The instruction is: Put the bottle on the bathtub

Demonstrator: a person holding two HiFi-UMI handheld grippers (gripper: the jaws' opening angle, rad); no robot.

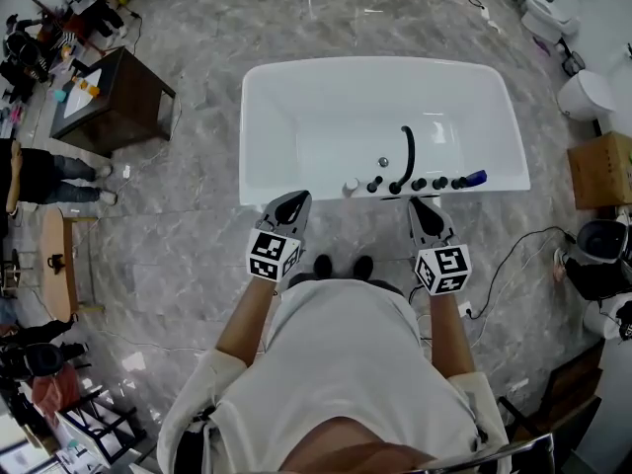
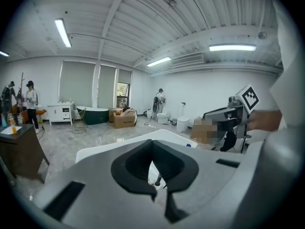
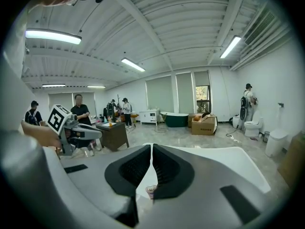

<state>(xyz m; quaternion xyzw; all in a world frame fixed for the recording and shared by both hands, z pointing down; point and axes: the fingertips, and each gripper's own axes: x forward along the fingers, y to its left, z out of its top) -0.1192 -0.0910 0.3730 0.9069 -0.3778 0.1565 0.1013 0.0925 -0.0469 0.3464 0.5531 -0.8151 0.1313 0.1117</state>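
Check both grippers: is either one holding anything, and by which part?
Nothing is held. The left gripper and the right gripper both have their jaws together with nothing between them.

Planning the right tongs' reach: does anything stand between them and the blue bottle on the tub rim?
Yes: black knobs on the rim, between the right tongs and the bottle.

I see the white bathtub [image 1: 296, 97] standing on the grey floor, empty inside. On its near rim a small pale bottle [image 1: 350, 186] stands upright just left of the dark taps. What looks like a blue bottle [image 1: 475, 178] lies on its side at the rim's right end.
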